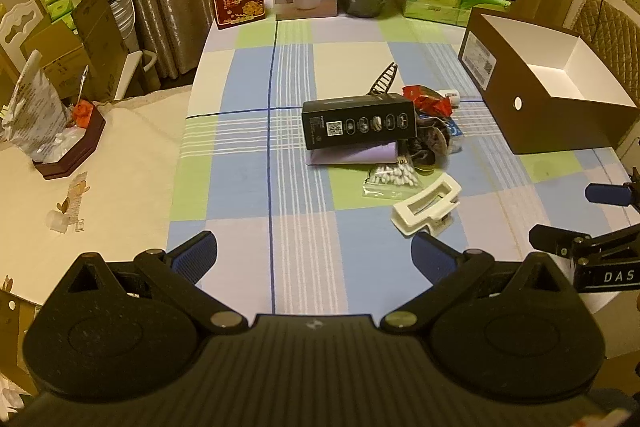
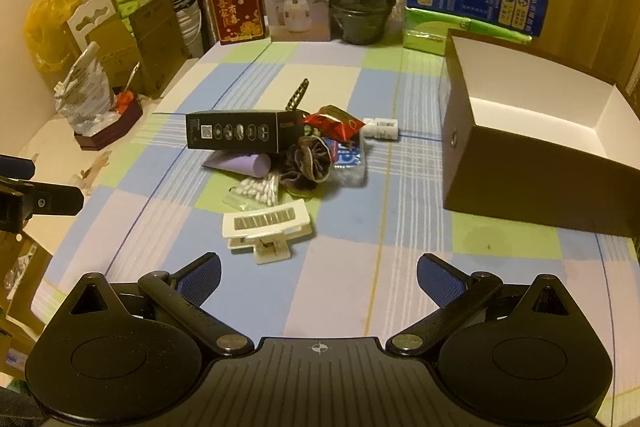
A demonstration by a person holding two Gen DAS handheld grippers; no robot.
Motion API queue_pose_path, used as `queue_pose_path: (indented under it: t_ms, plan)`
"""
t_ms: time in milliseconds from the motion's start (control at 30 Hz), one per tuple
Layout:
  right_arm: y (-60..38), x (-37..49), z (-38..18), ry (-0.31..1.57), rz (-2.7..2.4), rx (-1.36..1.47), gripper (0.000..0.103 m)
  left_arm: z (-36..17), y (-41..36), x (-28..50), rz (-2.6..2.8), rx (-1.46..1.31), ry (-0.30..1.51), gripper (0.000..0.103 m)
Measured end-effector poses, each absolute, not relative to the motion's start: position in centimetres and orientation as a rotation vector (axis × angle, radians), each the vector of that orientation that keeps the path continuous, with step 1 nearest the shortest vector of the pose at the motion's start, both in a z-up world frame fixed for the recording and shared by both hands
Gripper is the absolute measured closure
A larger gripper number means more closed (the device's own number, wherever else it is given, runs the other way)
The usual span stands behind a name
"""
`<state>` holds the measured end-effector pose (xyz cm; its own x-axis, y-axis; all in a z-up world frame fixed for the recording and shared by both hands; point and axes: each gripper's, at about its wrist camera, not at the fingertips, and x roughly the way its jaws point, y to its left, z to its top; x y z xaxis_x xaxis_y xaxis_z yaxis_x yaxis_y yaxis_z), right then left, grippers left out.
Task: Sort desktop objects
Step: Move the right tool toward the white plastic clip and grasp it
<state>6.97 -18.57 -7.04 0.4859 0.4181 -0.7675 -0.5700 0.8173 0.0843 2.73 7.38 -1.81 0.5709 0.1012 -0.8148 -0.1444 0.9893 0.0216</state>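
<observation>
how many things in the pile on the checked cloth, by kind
hair clips: 2, white and black
boxes: 1, black
cotton swab bags: 1
scrunchies: 1
red packets: 1
white bottles: 1
purple tubes: 1
blue packs: 1
total: 9

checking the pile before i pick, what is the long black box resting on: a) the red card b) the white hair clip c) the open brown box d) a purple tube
d: the long black box lies tilted atop the purple tube, while the white hair clip lies apart, nearer the cameras.
</observation>
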Motion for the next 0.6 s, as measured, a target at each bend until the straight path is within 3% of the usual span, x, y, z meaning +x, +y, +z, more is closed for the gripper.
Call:
queue_pose_path:
  t_ms: [600]
  plan:
    - [-13.9,9.4,-10.6,0.845,0.745,-0.181,0.002,-5.1,9.7,6.4,0.128,-0.062,0.994,0.001]
